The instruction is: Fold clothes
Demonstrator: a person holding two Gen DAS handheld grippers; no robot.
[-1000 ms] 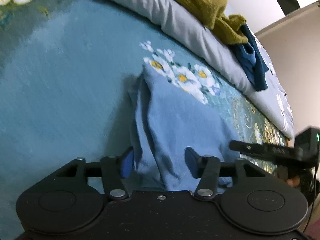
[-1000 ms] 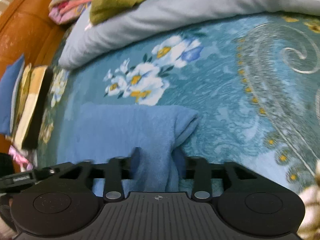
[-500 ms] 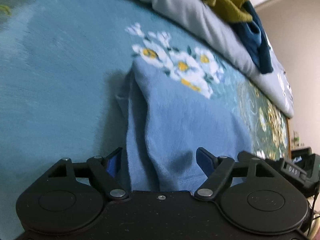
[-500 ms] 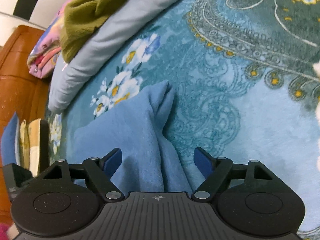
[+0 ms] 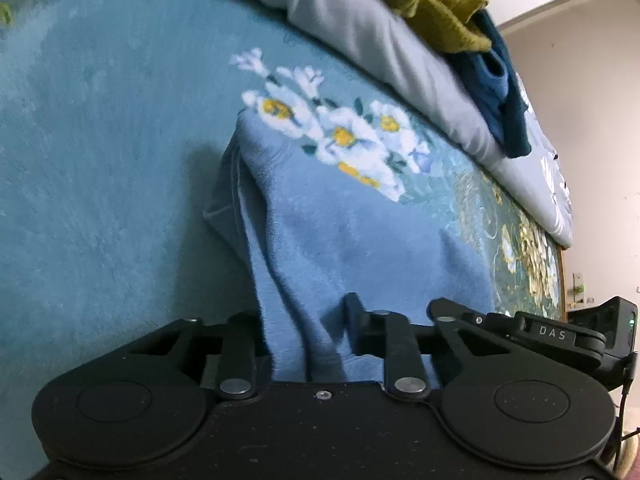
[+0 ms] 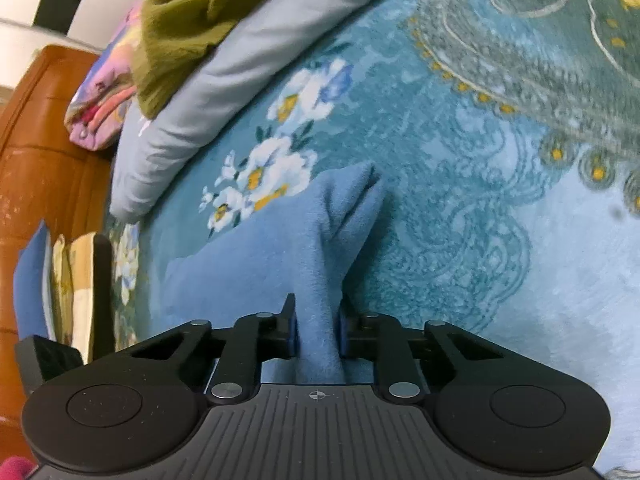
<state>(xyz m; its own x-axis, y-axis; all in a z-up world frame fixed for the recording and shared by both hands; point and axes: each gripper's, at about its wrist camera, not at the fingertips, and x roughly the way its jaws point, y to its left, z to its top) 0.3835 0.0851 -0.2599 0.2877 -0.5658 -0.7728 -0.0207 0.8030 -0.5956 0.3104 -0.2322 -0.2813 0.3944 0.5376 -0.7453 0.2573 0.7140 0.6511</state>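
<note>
A light blue fleece garment (image 5: 340,240) lies folded on the teal flowered bedspread (image 5: 100,140). My left gripper (image 5: 306,332) is shut on the garment's near left edge, and cloth bunches up between its fingers. In the right wrist view the same garment (image 6: 260,264) rises in a ridge to a pointed corner. My right gripper (image 6: 317,328) is shut tight on that ridge at the near right edge. The right gripper's body (image 5: 560,336) also shows at the lower right of the left wrist view.
A grey duvet (image 5: 380,40) runs along the far side of the bed, with an olive garment (image 5: 440,12) and a dark blue one (image 5: 500,92) on it. A wooden headboard (image 6: 40,140), pink patterned cloth (image 6: 104,92) and folded items (image 6: 60,280) stand at the left.
Half a second ago both grippers stood wide open over the garment. Both have now shut on its near edge again, the right one on a raised ridge of cloth.
</note>
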